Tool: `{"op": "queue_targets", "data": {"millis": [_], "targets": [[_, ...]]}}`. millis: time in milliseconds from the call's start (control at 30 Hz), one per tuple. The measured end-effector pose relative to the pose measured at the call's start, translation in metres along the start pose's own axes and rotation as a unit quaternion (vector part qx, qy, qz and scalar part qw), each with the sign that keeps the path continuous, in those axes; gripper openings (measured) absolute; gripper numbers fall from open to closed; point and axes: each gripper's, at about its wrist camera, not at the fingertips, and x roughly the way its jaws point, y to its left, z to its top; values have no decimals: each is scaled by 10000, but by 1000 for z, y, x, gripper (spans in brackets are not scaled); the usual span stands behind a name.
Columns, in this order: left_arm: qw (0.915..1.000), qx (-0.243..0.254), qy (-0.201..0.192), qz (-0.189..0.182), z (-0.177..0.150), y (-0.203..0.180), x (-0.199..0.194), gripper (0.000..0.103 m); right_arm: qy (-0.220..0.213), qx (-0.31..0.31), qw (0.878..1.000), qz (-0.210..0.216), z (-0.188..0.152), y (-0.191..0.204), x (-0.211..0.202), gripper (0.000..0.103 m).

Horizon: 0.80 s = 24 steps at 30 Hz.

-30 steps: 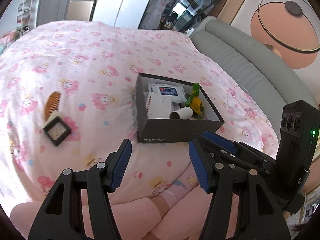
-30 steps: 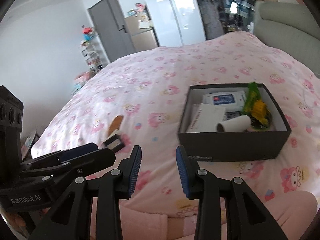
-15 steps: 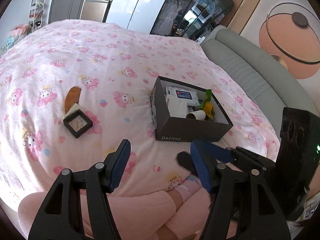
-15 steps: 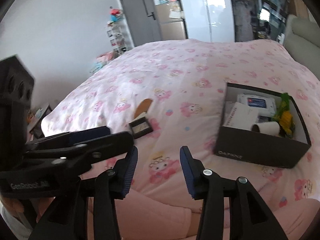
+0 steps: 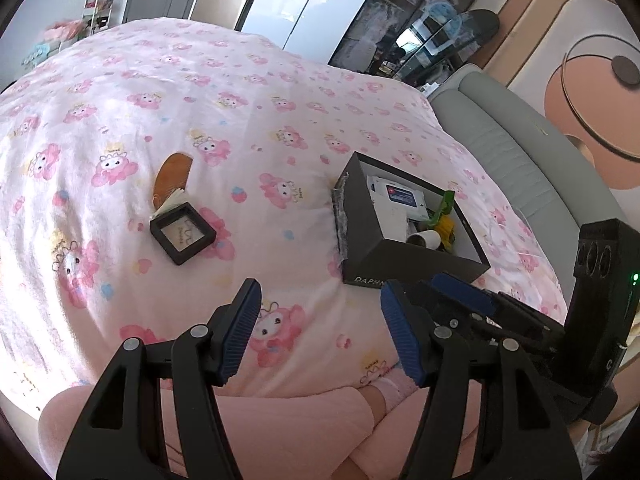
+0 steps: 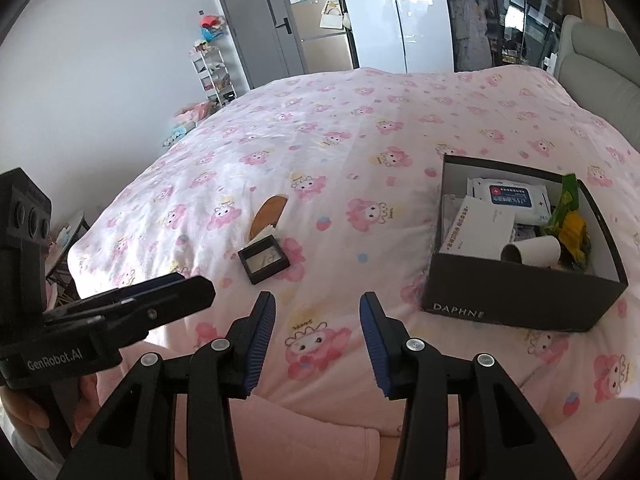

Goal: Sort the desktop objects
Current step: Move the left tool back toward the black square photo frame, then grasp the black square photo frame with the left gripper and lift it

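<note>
A small black framed case lies on the pink bedspread, its far corner resting on a wooden comb. To the right stands an open black box holding a wipes pack, a white carton, a cardboard tube and a green-and-yellow packet. My left gripper hovers open and empty over the bedspread, nearer than the case. My right gripper is open and empty too, close beside the left one, near the box's front left corner.
The bed fills both views, with a grey padded headboard on the right. A person's pink-clad legs lie under the grippers at the near edge. A hand holds the left gripper. Wardrobes and shelves stand beyond the bed.
Both grippers have swung left: the box has slid rightward in both views, and the case and comb sit nearer the middle. The right gripper's jaws have widened.
</note>
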Motion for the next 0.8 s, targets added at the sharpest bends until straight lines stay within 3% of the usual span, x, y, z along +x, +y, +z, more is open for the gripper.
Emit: {"op": "queue_targets", "data": {"millis": [400, 800], "targets": [[9993, -374, -16, 15, 10, 36, 12, 63, 113, -336, 9993, 84, 20, 27, 36, 40], [9940, -1067, 137, 201, 36, 94, 57, 62, 489, -399, 9980, -35, 47, 35, 103, 40]]}}
